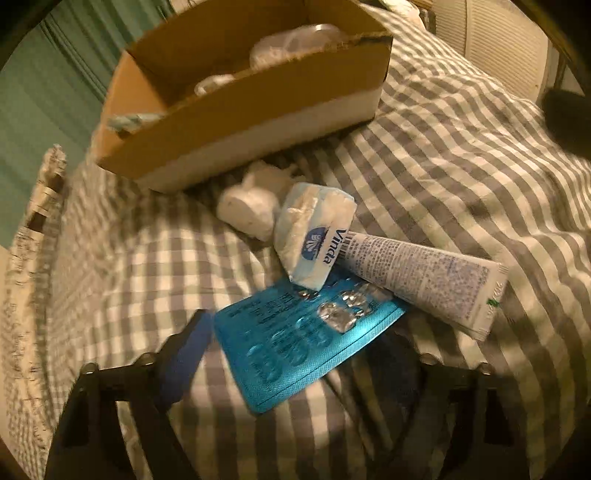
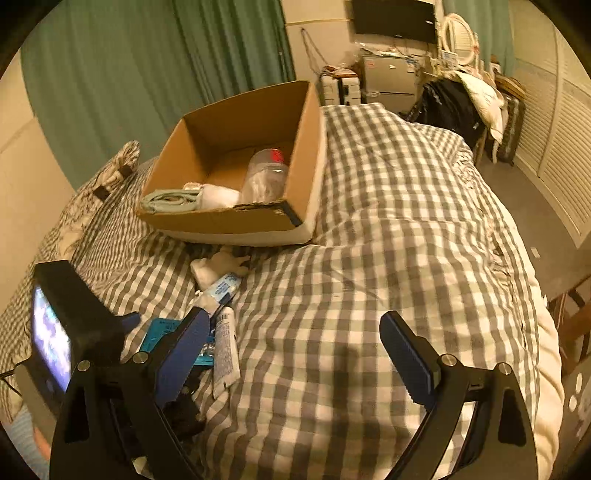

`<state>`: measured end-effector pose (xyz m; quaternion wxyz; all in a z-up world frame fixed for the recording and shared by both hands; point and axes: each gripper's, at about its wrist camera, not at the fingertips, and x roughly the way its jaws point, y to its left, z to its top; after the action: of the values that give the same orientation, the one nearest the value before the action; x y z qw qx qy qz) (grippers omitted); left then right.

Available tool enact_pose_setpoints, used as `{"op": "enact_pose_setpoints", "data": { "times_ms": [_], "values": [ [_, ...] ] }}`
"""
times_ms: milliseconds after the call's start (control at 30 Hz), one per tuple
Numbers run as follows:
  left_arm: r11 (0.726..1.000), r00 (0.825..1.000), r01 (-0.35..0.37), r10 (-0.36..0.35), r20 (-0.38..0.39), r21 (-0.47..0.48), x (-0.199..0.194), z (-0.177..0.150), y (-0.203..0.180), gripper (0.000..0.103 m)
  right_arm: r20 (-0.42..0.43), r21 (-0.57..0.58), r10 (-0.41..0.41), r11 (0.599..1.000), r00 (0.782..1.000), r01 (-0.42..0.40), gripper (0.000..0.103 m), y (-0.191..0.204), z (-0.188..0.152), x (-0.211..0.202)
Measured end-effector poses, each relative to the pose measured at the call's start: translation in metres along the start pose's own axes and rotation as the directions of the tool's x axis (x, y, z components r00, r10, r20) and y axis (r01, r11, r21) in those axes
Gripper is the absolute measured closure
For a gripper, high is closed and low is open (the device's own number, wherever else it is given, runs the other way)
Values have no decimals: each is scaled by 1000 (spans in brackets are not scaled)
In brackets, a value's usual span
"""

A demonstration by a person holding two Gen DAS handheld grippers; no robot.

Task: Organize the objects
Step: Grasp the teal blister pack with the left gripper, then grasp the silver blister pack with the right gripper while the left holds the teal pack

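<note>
Grey-and-white checked duvet (image 2: 388,221) over a bed, green curtains (image 2: 155,66) behind at 11 o'clock. Cardboard box (image 2: 236,218) on the duvet toward 12 o'clock, top open; inside: clear plastic bottle (image 2: 266,177) with a red cap lying at the right, white bundle (image 2: 218,195) in the middle, pale green folded cloth (image 2: 166,199) at the left front corner.

Just outside the box's near wall, a small heap on the duvet: white wad (image 1: 247,210), Vinda tissue pack (image 1: 314,236) leaning on it, white printed tube (image 1: 424,277) running out toward 4 o'clock, blue blister sheet (image 1: 306,332) partly under pack and tube.

Left wrist view only: Vinda lettering, burst foil pockets on the sheet, fine print on the tube; box contents blurred. Right wrist view only: full box interior, far end of the room with suitcase (image 2: 340,88), dark screen (image 2: 395,18) on the wall, louvred doors (image 2: 554,147) at 3 o'clock, and the left tool's body with a lit display (image 2: 51,343) at 8 o'clock.

Left tool (image 1: 291,373) spread wide, blister sheet between its fingers, nothing gripped. Right tool (image 2: 295,354) spread wide over bare duvet, holding nothing.
</note>
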<state>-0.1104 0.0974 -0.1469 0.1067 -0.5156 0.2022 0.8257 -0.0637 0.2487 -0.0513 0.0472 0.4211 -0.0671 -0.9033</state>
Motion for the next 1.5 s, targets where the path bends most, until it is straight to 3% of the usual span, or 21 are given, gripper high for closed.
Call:
{"op": "enact_pose_setpoints", "data": {
  "times_ms": [67,200,333,400,433,600,800,933,1000,1200,1267,1300,1333,1400,1500],
  "values": [
    [1000,1000,6,-6,-3,-6,1,-1,2,44,10,10,-14,1000,1000,14,9,-5,1,-4],
    [999,999,32,-31,24,-33,-9,-6,15,71,14,24,-37,999,999,37,9,-11,1,-8],
    [994,991,100,-96,97,-42,-37,-16,27,85,9,6,-51,999,999,51,9,-7,-1,-10],
    [989,982,143,-135,130,-48,-51,-22,33,100,7,-4,-57,998,998,57,9,-5,-1,-11],
    [985,977,164,-155,144,-55,-57,-25,34,102,5,-9,-61,998,998,61,9,-3,-2,-11],
    [968,962,222,-198,187,-114,-78,-41,42,102,-1,-19,-75,997,997,75,9,4,-3,-10],
    [931,943,275,-211,258,-242,-97,-58,77,102,-6,-61,-93,994,996,93,9,17,-4,-8],
    [922,942,244,-151,300,-302,-108,-61,108,103,-22,-91,-107,990,994,104,9,28,-5,1],
    [916,940,260,-167,298,-305,-106,-61,115,103,-31,-108,-109,989,994,105,9,34,-6,7],
    [927,955,251,-191,225,-279,-81,-59,104,99,-55,-165,-121,980,991,110,9,51,-12,20],
    [928,959,256,-209,191,-272,-71,-60,96,79,-57,-178,-131,977,990,119,9,53,-13,22],
    [930,963,246,-202,180,-273,-68,-61,94,72,-58,-181,-132,976,990,119,9,54,-14,22],
    [935,970,218,-176,168,-279,-65,-62,93,58,-59,-186,-130,975,990,117,9,54,-14,22],
    [937,976,187,-142,166,-295,-64,-66,97,51,-58,-211,-126,971,990,111,9,58,-16,21],
    [925,974,195,-145,172,-326,-68,-71,107,51,-49,-282,-117,954,992,99,9,72,-24,19]
  ]
}}
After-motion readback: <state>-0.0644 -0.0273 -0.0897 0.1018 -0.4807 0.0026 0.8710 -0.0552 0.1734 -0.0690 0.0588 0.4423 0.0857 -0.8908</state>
